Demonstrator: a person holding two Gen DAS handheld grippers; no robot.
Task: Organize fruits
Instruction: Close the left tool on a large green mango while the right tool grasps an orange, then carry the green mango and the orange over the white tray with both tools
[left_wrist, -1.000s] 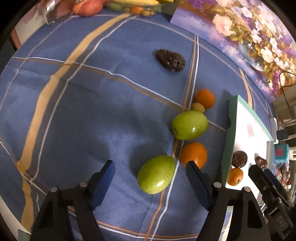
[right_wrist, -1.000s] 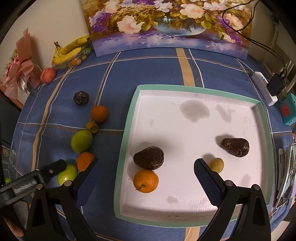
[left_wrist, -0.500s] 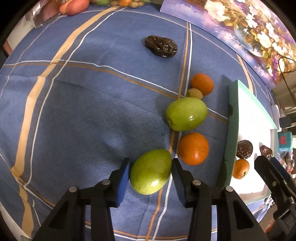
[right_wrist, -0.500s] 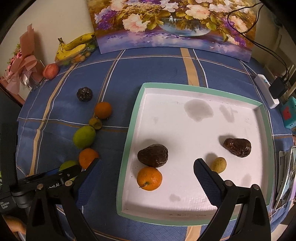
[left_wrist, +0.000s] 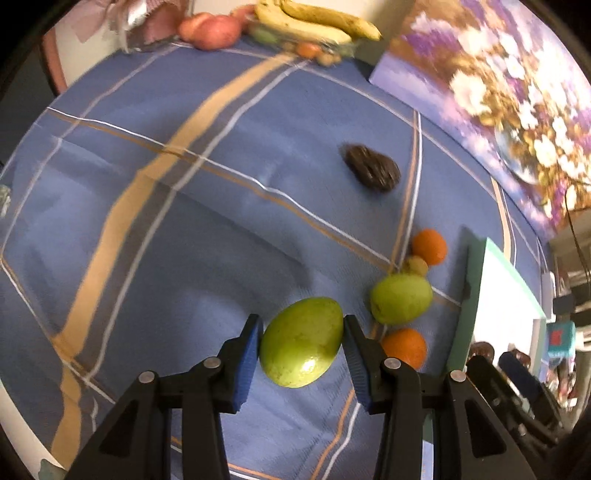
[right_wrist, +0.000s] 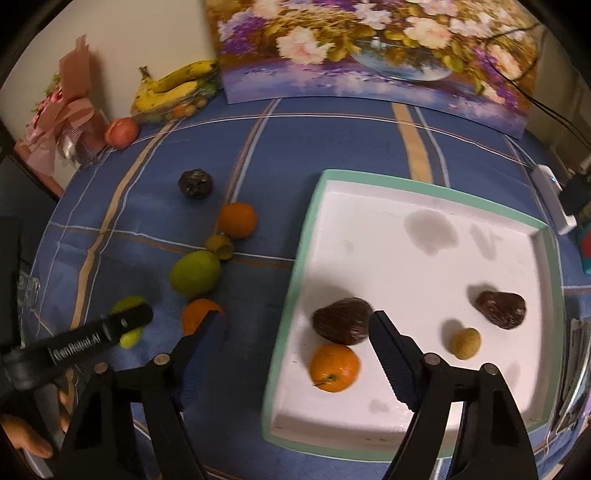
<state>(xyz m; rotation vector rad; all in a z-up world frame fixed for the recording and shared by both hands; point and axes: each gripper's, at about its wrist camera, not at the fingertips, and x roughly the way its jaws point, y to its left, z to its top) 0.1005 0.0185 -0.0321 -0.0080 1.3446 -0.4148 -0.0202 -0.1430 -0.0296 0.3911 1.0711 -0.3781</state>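
Observation:
My left gripper (left_wrist: 302, 345) is shut on a green mango (left_wrist: 301, 341) and holds it above the blue cloth; it also shows in the right wrist view (right_wrist: 127, 326). On the cloth lie a second green mango (left_wrist: 400, 298), two oranges (left_wrist: 404, 348) (left_wrist: 429, 246), a small yellow-green fruit (left_wrist: 415, 265) and a dark wrinkled fruit (left_wrist: 373, 168). My right gripper (right_wrist: 295, 336) is open and empty over the left edge of the white tray (right_wrist: 303, 254). The tray holds an orange (right_wrist: 334, 367), two dark fruits (right_wrist: 341, 320) (right_wrist: 500, 308) and a small yellow fruit (right_wrist: 465, 343).
A flower painting (right_wrist: 369, 51) stands along the back. Bananas (right_wrist: 173, 86), a red fruit (right_wrist: 121, 132) and a pink bouquet (right_wrist: 62, 110) sit at the back left. A white charger and cables (right_wrist: 554, 199) lie right of the tray.
My left gripper closed on the near green mango and lifted it off the cloth. My right gripper has shifted left, toward the tray's left edge.

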